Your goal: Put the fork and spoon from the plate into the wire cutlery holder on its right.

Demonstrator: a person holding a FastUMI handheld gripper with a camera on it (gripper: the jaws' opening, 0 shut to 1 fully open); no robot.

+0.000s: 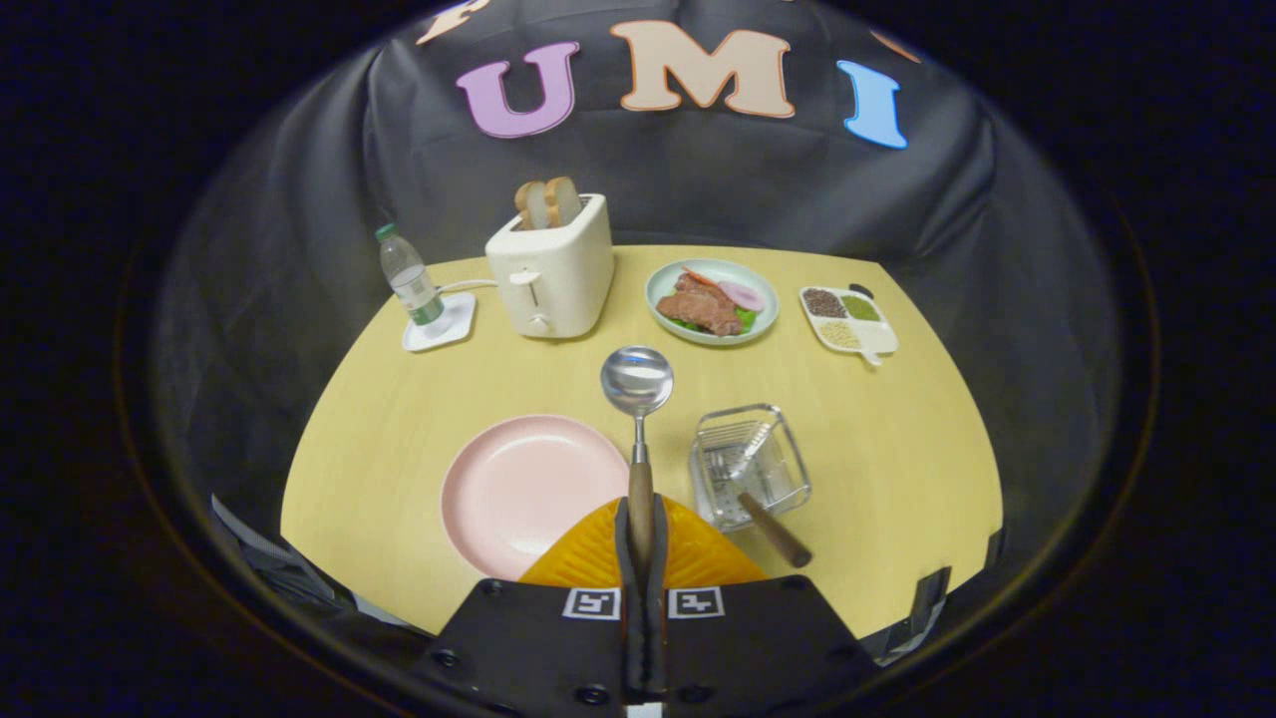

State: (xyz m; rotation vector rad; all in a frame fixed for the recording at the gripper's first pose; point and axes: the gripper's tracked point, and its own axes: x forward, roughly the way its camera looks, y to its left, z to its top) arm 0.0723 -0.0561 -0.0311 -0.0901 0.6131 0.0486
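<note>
Beyond, a toaster [551, 271] with bread [547, 202], bottle [410, 279] on coaster [440, 324], food plate [711, 300] and spice dish [848, 321] line the table [399, 399].

The table [399, 429] has a pale yellow wood-grain top with a curved far edge. Resting directly on it:

- a pink plate [518, 494], nearest the fingers;
- a wire cutlery holder [750, 467], just right of the plate;
- a white toaster [551, 267] at the far side;
- a white coaster [441, 324], left of the toaster;
- a green plate [712, 300] of food, right of the toaster;
- a divided condiment dish [848, 319], farthest right.
</note>
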